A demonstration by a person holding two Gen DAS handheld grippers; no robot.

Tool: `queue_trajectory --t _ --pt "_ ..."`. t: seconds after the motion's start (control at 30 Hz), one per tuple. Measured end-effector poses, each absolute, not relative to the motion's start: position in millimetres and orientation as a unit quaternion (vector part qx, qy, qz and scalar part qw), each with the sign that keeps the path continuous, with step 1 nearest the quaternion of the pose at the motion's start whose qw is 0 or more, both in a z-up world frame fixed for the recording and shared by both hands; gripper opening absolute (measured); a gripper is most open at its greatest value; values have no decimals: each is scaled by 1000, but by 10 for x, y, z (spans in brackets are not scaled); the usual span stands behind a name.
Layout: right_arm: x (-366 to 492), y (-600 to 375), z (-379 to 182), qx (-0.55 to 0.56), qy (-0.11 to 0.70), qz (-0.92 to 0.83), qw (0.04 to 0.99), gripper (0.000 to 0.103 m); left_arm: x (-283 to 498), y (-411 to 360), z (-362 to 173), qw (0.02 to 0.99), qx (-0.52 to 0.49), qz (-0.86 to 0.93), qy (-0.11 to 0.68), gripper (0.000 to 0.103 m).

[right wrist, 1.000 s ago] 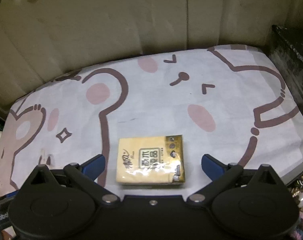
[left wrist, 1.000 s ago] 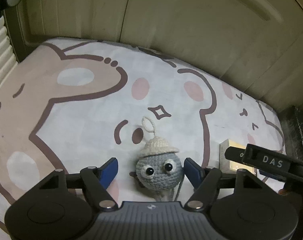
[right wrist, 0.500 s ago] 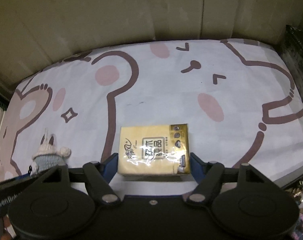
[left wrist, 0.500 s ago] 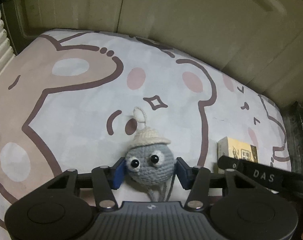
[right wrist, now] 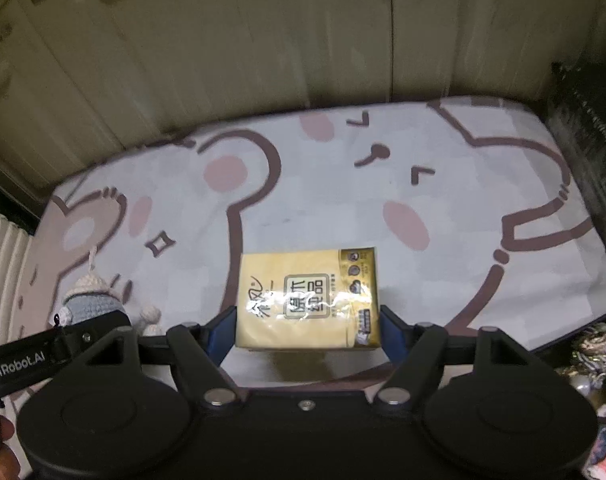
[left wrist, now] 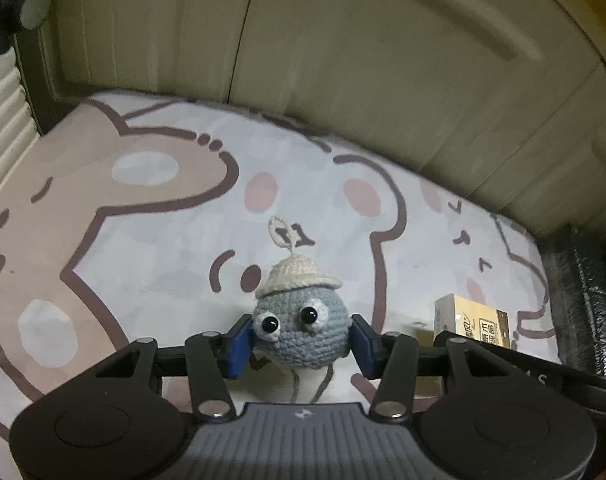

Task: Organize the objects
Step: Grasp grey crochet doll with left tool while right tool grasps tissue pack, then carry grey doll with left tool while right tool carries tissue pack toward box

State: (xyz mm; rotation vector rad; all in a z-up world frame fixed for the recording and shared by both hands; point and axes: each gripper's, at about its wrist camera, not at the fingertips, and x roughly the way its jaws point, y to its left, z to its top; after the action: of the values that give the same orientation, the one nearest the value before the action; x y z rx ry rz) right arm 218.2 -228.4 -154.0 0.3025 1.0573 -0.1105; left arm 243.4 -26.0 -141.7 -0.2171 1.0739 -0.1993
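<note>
The grey crochet doll (left wrist: 301,336) is pinched between the blue fingers (left wrist: 239,346) of the left gripper (left wrist: 301,346). The yellow tissue pack (right wrist: 309,300) is clamped between the right gripper (right wrist: 309,332) fingers (right wrist: 393,336), above the cartoon-printed sheet (right wrist: 343,200).

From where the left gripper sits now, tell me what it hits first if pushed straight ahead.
The left gripper already clamps the crochet doll. Beyond it lies only the bear-print sheet, then the beige panel at the far edge, though depth is unclear.
</note>
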Motion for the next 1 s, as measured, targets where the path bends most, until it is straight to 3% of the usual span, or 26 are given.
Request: queue_trajectory --t 1.0 --pt "1281 -2380 -467 156 404 -40 900 74 1638 -255 -347 894 -68 -126 426 51"
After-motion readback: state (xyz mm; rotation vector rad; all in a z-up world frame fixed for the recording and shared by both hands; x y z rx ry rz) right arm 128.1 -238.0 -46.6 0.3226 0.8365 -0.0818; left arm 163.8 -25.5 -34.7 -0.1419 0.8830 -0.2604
